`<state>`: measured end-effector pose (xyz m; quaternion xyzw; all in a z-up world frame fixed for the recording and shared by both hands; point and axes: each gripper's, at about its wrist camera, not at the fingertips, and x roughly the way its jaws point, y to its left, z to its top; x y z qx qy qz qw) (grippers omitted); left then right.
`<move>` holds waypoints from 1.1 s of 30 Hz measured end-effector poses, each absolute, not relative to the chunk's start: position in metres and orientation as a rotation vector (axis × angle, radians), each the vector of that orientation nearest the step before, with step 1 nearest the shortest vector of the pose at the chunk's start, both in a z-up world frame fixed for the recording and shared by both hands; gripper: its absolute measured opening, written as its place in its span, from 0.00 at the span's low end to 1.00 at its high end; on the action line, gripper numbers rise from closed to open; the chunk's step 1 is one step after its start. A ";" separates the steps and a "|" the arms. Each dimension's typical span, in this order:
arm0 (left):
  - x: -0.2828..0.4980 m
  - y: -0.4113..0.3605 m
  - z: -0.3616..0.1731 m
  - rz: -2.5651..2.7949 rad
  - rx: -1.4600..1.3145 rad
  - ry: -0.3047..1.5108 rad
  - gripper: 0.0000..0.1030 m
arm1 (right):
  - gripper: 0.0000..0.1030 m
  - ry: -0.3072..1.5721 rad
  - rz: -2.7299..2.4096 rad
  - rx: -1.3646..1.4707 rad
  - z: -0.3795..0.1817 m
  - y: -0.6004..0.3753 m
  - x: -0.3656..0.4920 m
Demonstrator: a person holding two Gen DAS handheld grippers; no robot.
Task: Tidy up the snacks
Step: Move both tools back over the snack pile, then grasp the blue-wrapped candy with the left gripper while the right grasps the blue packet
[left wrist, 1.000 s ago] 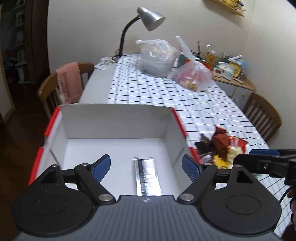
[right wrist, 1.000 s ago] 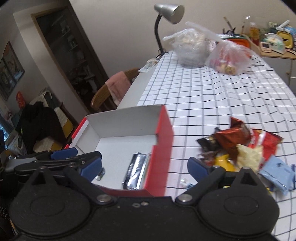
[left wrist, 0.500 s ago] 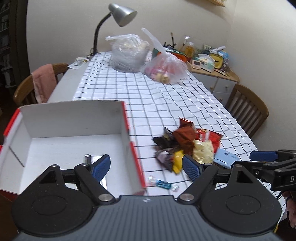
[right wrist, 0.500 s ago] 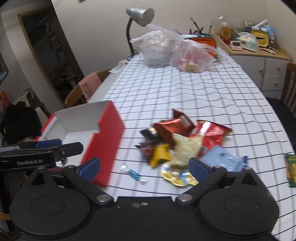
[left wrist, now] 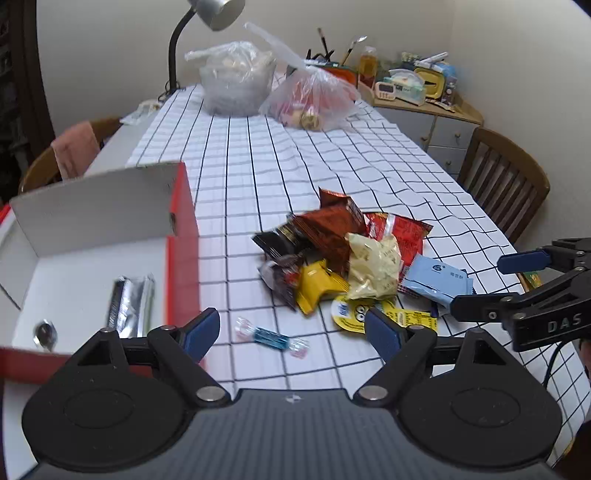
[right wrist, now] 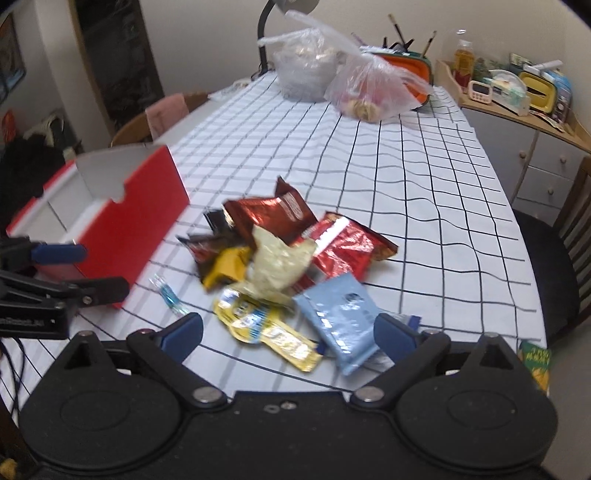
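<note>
Heaped at mid-worktop on a checked cloth [left wrist: 332, 155]: a pile of snacks [left wrist: 343, 254], dark red and brown foil packets on top, a cream bag [right wrist: 280, 262] and yellow wrapper [left wrist: 319, 286] below, a pale blue packet [right wrist: 340, 317] at the near right. Just near of the heap, apart from it, a blue-wrapped candy [left wrist: 271, 338]. To the left, beside the pile but not touching, a red box [left wrist: 181, 229] with white inside, holding a silver foil packet [left wrist: 133, 308] and a small round silver piece [left wrist: 45, 334]. Hovering over the near edge, left gripper [left wrist: 291, 332] with blue fingers wide apart around nothing; right gripper [right wrist: 290, 334] likewise spread, empty, above the blue packet. At the far end, two clear plastic bags [left wrist: 277, 92] and a desk lamp [left wrist: 199, 33]; wooden chairs [left wrist: 506, 181] on both sides.
</note>
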<state>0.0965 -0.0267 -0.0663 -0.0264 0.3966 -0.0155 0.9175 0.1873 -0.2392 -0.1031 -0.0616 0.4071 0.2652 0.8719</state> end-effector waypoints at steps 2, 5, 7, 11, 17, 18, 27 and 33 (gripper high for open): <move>0.099 -0.031 -0.073 -0.003 -0.074 0.834 0.83 | 0.95 0.860 0.571 -0.163 -0.109 -0.242 0.195; 0.105 -0.036 -0.083 0.052 -0.113 0.860 0.83 | 0.93 0.865 0.603 -0.211 -0.116 -0.245 0.204; 0.110 -0.037 -0.090 0.092 -0.146 0.880 0.83 | 0.93 0.861 0.631 -0.243 -0.119 -0.247 0.208; 0.121 -0.041 -0.104 0.172 -0.188 0.909 0.81 | 0.91 0.858 0.672 -0.292 -0.126 -0.247 0.220; 0.134 -0.043 -0.118 0.249 -0.222 0.934 0.78 | 0.87 0.880 0.717 -0.339 -0.139 -0.244 0.235; 0.137 -0.042 -0.121 0.266 -0.232 0.945 0.72 | 0.86 0.882 0.726 -0.346 -0.141 -0.243 0.237; 0.156 -0.037 -0.134 0.375 -0.295 1.009 0.52 | 0.76 0.884 0.772 -0.407 -0.149 -0.244 0.246; 0.164 -0.031 -0.138 0.417 -0.322 1.026 0.43 | 0.70 0.882 0.795 -0.434 -0.153 -0.240 0.246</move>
